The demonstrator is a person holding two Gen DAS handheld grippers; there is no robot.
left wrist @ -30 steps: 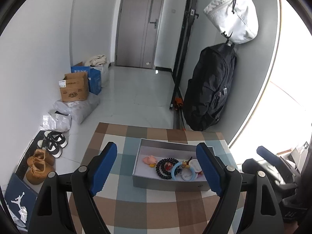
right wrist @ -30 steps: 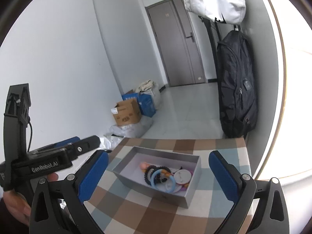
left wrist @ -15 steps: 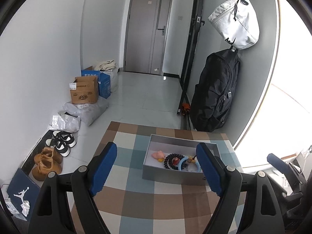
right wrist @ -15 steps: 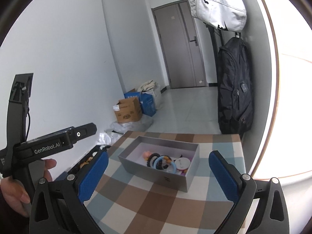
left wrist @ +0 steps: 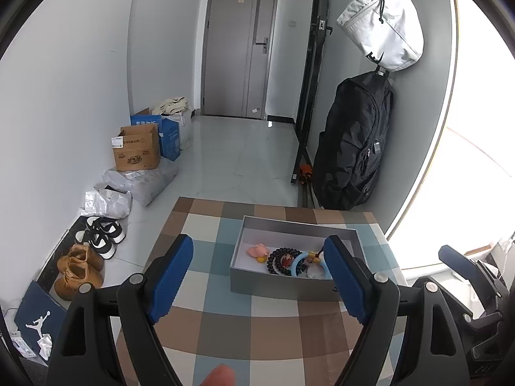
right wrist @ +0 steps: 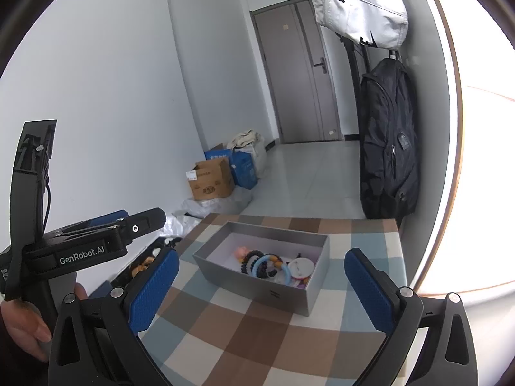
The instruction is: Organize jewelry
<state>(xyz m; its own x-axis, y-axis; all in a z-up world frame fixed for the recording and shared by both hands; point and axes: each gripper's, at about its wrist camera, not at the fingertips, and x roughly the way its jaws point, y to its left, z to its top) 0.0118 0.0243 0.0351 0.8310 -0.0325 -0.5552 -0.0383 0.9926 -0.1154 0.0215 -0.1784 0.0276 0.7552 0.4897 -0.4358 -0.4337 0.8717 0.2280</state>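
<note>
Jewelry all sits inside the grey box (left wrist: 291,284): black bead bracelet (left wrist: 283,259), light blue ring (left wrist: 297,265), pink piece (left wrist: 257,251) at its left end, white round piece (right wrist: 301,268) toward its right end. The pieces touch and overlap in a loose heap; there are no dividers. The box stands on the checked tablecloth (left wrist: 225,328), toward the table's far right corner, with nothing loose on the cloth around it.

Progress: everything already lies in the box, which fits a finished tidy-up. It equally fits a heap waiting to be sorted out. The pictures don't settle it.

Left gripper (left wrist: 257,276): jaws spread wide, nothing between them, held back from the box over the near part of the table. Right gripper (right wrist: 260,289): same, wide open, empty, box seen between its fingers.

Views: the right wrist shows the white round piece clearly, plus the left gripper's body and the hand (right wrist: 22,325) holding it. The left wrist hides that end of the box behind its own finger, but shows shoes (left wrist: 80,270) on the floor left of the table and a fingertip at the bottom edge.
</note>
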